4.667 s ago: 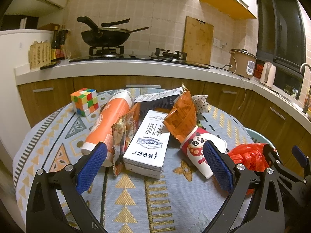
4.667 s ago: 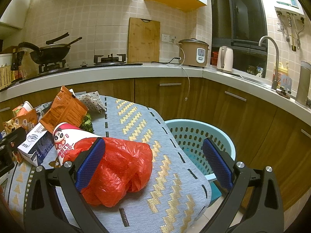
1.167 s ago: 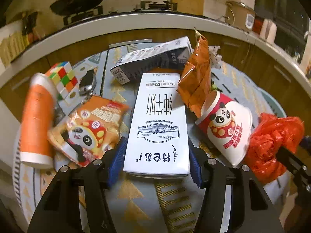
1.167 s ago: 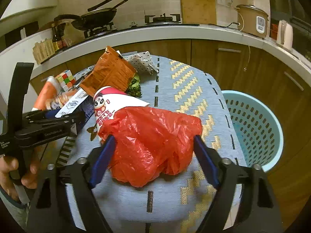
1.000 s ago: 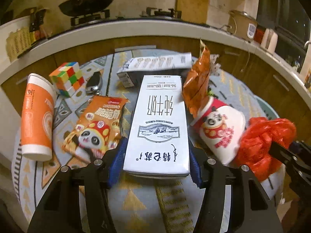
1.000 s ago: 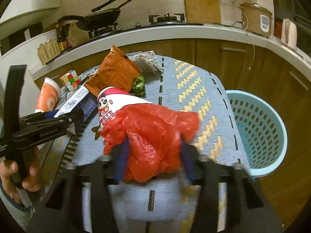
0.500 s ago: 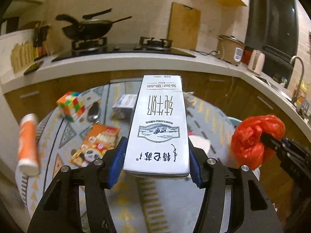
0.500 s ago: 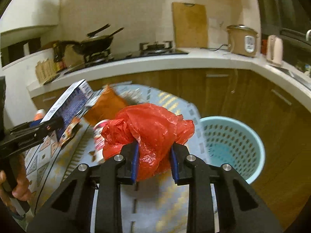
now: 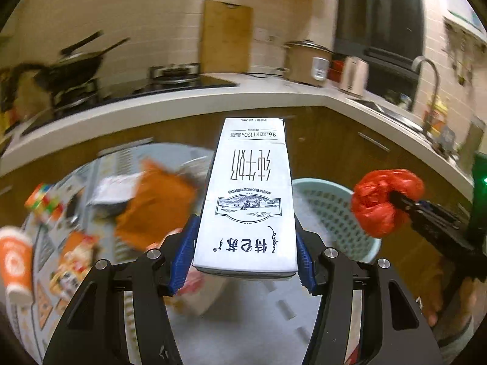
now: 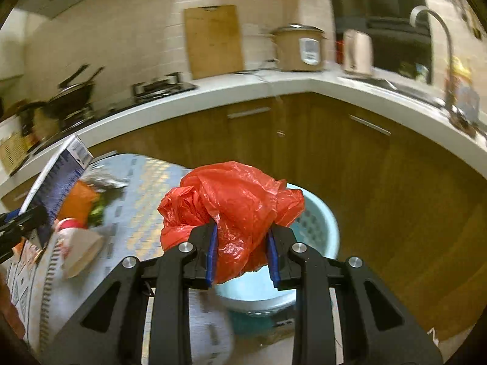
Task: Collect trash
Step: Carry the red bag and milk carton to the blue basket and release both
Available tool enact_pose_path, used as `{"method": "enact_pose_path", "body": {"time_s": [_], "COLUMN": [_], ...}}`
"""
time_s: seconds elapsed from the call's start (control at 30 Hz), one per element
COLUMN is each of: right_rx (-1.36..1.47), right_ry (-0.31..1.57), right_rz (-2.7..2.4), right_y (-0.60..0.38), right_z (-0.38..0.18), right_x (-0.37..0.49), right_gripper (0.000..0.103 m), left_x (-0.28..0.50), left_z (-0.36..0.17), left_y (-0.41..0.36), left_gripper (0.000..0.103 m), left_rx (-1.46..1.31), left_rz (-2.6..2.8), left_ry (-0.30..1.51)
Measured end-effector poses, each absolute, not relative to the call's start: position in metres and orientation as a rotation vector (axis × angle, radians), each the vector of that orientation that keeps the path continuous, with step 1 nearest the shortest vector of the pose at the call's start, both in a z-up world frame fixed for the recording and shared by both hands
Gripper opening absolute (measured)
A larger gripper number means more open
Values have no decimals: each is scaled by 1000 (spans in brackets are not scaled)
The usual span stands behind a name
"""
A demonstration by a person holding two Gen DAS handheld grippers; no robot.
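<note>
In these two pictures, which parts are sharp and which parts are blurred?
Left wrist view: the milk carton in the left gripper is sharp; the table litter and counter behind smear with motion. Right wrist view: the red plastic bag in the right gripper is crisp; the basket and tablecloth are blurred. Both bend at the edges.

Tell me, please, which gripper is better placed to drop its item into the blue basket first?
Right, probably. The right gripper, shut on the red plastic bag, hangs at the rim of the blue basket. The left gripper holds the milk carton over the table's edge, the basket beyond it.
</note>
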State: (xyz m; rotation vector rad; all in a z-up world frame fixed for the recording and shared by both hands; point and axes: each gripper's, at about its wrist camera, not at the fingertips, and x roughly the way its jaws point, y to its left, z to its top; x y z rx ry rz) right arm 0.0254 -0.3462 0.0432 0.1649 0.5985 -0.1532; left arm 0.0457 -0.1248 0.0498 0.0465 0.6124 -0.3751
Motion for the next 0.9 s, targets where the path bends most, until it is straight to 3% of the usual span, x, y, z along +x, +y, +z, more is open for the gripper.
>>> {"method": "enact_pose_path", "body": {"time_s": [0.3, 0.77, 0.9], "right_rx": [201, 164, 180], "right_ry": [722, 822, 835], "right_rz": [-248, -257, -240], "right_y": [-393, -400, -401], "right_z": [5, -26, -29], "right_x": [36, 61, 63], "right_gripper": [23, 27, 39], "left_x": [82, 113, 115], "left_z": [22, -30, -34], "left_y": [-227, -272, -273], "left_gripper": [55, 56, 58], "left_rx": [117, 116, 108], "left_rz": [-549, -610, -609], "left_ry": [740, 893, 911]}}
